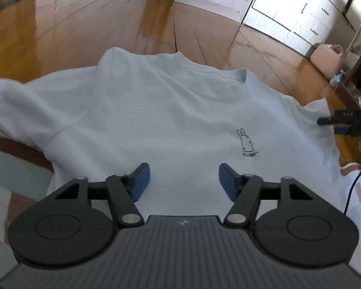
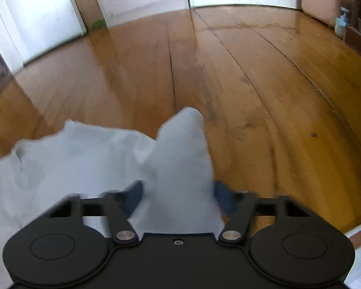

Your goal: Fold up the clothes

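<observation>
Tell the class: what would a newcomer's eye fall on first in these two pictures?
First, the pale T-shirt spread across the glossy wooden floor, its small rabbit print just ahead of the open left tongs. Next, the right tongs, open around a raised fold of cloth. A pink case stands by the far wall.

- A glossy wooden floor (image 1: 108, 24) of orange-brown boards is shown, with dark seams between the planks; it is seen again in the right wrist view (image 2: 264, 84).
- A pale T-shirt (image 1: 156, 110) is spread directly on the floor, front up, its collar toward the far side; a small rabbit outline (image 1: 247, 143) is printed on the chest.
- One sleeve (image 2: 183, 144) is seen raised off the boards in the right wrist view.
- A pink case (image 1: 326, 57) is stood on the floor near the white cabinets (image 1: 288, 12).
</observation>
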Demonstrator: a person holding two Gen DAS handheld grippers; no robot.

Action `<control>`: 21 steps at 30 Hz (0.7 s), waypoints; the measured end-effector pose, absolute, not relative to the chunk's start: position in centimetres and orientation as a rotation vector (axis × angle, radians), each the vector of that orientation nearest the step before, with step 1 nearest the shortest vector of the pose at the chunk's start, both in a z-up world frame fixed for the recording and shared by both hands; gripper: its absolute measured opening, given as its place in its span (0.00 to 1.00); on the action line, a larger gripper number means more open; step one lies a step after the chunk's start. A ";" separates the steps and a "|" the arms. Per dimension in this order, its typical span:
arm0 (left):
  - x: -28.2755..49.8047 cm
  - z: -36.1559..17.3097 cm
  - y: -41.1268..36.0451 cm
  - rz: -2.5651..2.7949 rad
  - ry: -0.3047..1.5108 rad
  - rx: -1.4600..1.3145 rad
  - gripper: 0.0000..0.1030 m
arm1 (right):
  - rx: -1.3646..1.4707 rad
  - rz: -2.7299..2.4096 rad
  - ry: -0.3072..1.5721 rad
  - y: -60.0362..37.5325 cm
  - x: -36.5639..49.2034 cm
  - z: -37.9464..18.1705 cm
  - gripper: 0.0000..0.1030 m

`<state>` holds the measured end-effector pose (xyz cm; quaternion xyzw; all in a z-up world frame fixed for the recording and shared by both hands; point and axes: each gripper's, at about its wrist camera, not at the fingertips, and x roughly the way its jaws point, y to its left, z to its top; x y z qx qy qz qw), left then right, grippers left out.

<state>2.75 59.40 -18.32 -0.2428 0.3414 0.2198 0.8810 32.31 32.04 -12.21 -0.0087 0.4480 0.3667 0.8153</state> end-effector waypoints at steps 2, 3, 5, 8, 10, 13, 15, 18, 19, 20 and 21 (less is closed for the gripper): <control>2.9 -18.2 59.7 0.432 0.714 -0.548 0.60 | 0.056 0.848 0.949 32.8 30.4 -11.5 0.06; 2.9 -17.9 59.9 0.404 0.706 -0.584 0.60 | 0.093 0.881 0.945 33.2 29.4 -11.2 0.06; 2.6 -17.1 60.2 0.365 0.657 -0.649 0.60 | 0.169 0.945 0.935 34.0 27.5 -10.5 0.06; 2.4 -16.2 60.6 0.327 0.609 -0.716 0.60 | 0.025 1.178 0.941 37.0 21.3 -9.7 0.06; 2.1 -15.9 61.1 0.321 0.577 -0.759 0.60 | -0.071 1.309 0.949 38.6 18.0 -9.8 0.06; 1.7 -16.3 61.8 0.357 0.583 -0.767 0.61 | -0.212 1.449 0.995 40.4 14.6 -10.7 0.13; 1.5 -17.2 62.2 0.369 0.605 -0.776 0.61 | -0.298 1.460 1.086 40.9 14.7 -12.4 0.16; 1.2 -18.1 62.5 0.375 0.615 -0.810 0.61 | -0.163 1.511 1.224 39.8 17.1 -12.2 0.22; 1.3 -18.2 62.5 0.377 0.618 -0.809 0.61 | -0.115 1.527 1.270 39.5 17.9 -12.1 0.28; 1.5 -18.2 62.4 0.374 0.619 -0.799 0.61 | -0.066 1.513 1.251 38.8 19.0 -11.5 0.43; 1.7 -18.2 62.2 0.366 0.625 -0.787 0.62 | -0.019 1.497 1.226 38.0 20.1 -10.8 0.55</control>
